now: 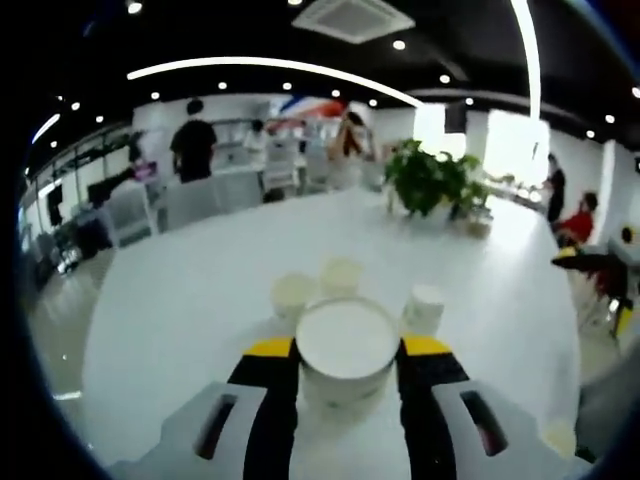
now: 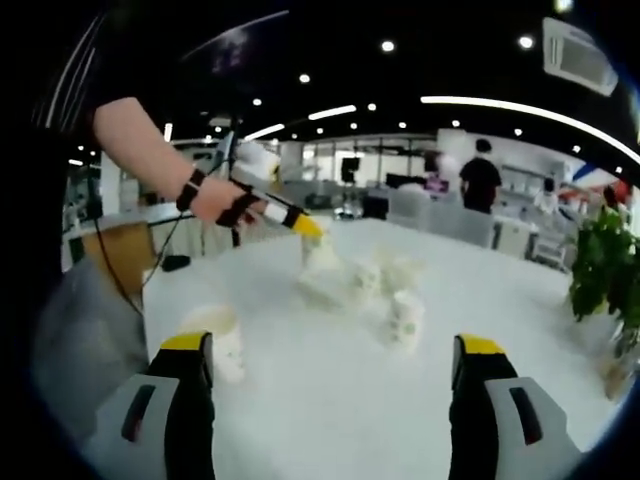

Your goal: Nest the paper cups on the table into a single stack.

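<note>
The left gripper [image 1: 347, 352] clasps a white paper cup [image 1: 347, 345] between its yellow-tipped jaws above a broad white table [image 1: 180, 300] in a bright open-plan office. In the left gripper view the cup's open mouth faces the camera, both jaws pressed against its sides. Just beyond it three more paper cups wait on the tabletop: two standing mouth-up, close together [image 1: 294, 294] [image 1: 341, 274], and a third to the right that appears turned upside down [image 1: 424, 306].

The right gripper [image 2: 335, 365] hangs with its jaws spread wide and nothing between them. In the right gripper view, a lone cup [image 2: 222, 340] stands on the table near the left jaw, while another patterned cup [image 2: 405, 320] sits farther out among a blurred cluster of white cups. There the person's hand [image 2: 222, 197] brings the left gripper in over that cluster; whether any cups there are already nested cannot be made out.

Judging by the cups scattered singly across the table, the stacking looks to be at an early stage: one cup is in hand, and several remain to be gathered into one stack. A potted plant [image 1: 432, 180] stands at the far end of the table, with people at work behind it.
</note>
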{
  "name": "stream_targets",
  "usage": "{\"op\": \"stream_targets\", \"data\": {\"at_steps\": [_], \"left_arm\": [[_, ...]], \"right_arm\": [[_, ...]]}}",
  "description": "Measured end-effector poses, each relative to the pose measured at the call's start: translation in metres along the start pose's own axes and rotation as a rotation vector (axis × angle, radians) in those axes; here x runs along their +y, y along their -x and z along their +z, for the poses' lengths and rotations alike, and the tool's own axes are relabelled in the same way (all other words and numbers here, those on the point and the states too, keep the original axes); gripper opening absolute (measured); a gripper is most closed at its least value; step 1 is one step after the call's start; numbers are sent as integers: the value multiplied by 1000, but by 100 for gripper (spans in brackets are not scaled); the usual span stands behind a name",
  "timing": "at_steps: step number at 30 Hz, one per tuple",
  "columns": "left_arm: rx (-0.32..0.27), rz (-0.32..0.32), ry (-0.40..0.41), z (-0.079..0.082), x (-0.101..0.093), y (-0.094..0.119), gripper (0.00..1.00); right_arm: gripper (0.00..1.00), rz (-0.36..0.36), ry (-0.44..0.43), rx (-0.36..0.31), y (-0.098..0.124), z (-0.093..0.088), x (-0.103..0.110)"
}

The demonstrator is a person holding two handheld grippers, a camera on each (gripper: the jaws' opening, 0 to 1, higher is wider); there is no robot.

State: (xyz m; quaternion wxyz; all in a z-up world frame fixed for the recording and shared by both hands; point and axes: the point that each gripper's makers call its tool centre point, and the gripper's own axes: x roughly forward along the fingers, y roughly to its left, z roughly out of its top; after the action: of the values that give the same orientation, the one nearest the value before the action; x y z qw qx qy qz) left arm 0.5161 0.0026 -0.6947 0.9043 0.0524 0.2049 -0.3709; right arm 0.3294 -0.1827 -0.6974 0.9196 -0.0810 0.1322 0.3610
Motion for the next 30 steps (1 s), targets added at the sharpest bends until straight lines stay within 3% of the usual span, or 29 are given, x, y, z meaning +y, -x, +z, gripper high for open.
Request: {"op": "stream_targets", "data": {"at_steps": [7,16,30], "left_arm": [[-5,-31,6,5,-8,11,36],[-58,-90,19,22,-21,22,36],[-95,-185,26,24,-37,39,36]], "right_arm": [[97,-5,2,-11,-2,6,5],[97,0,9,-9,-3,8,10],[96,12,14,4,-6,8,14]]}}
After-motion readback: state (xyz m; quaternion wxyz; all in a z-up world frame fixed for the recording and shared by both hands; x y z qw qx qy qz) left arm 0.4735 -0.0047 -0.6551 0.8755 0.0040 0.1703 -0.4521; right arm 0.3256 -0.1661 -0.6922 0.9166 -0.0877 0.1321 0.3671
